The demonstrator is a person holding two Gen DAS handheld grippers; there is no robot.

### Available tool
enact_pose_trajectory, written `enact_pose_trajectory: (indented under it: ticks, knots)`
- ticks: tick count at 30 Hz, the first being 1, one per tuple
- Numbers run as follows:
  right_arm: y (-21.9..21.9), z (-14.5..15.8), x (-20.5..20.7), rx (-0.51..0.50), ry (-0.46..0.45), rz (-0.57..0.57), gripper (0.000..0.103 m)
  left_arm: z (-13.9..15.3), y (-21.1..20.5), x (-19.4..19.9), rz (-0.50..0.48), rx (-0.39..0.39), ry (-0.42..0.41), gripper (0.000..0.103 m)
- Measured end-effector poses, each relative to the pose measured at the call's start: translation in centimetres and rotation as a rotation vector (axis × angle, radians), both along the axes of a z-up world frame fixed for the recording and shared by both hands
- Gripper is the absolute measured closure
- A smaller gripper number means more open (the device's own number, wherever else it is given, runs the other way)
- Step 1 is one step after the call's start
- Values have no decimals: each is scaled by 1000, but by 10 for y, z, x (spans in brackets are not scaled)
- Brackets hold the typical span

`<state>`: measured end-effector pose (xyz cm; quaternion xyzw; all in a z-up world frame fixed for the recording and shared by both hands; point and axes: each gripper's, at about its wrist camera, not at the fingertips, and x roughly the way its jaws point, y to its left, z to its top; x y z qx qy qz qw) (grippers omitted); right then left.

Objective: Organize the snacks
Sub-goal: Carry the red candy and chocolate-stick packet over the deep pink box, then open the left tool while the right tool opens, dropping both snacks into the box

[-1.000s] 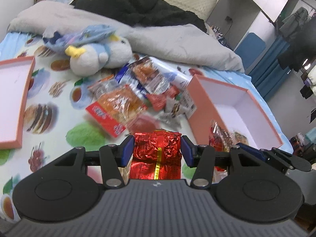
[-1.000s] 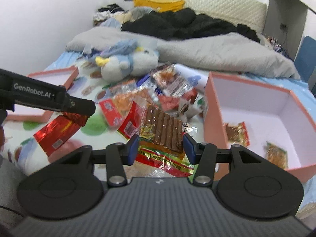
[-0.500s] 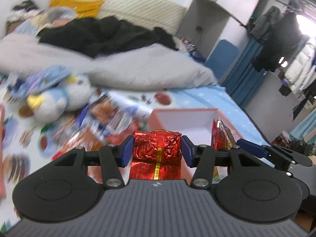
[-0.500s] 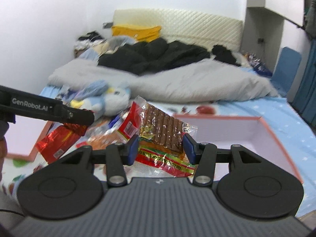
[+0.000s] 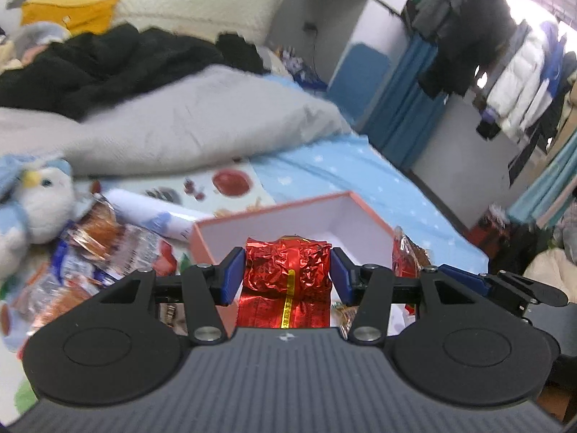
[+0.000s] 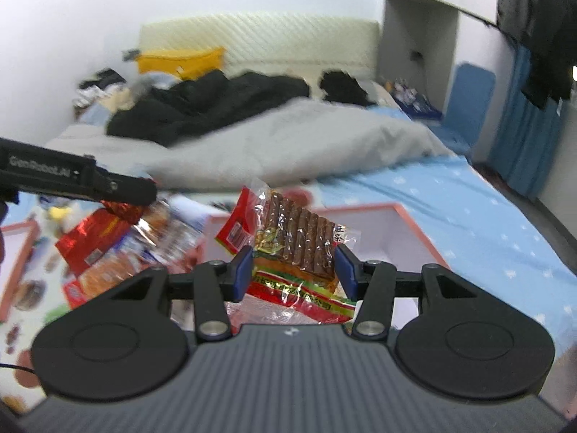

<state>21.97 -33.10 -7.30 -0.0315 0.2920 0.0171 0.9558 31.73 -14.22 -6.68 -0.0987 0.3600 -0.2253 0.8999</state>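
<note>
Snacks (image 5: 108, 249) lie heaped on the bed just left of the pink box (image 5: 212, 234), while the left gripper (image 5: 287, 274) clamps a red foil pack (image 5: 288, 270) and the right gripper (image 6: 294, 270) clamps a clear pack (image 6: 299, 249), both before the box.

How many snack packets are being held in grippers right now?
2. The red foil packet sits clamped in the left gripper; the clear packet of brown strips in the right gripper. Both hang near the pink box.
</note>
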Motion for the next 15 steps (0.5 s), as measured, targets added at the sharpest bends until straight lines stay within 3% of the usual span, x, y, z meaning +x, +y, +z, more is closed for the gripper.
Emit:
enact_pose_trajectory:
  ticks: [8, 15]
  knots:
    - [-33, -55, 37, 6, 150, -21, 51, -68, -52, 43, -62, 59, 130, 46]
    - [-41, -96, 57, 21, 238, -7, 49, -115, -74, 66, -83, 115, 206, 46]
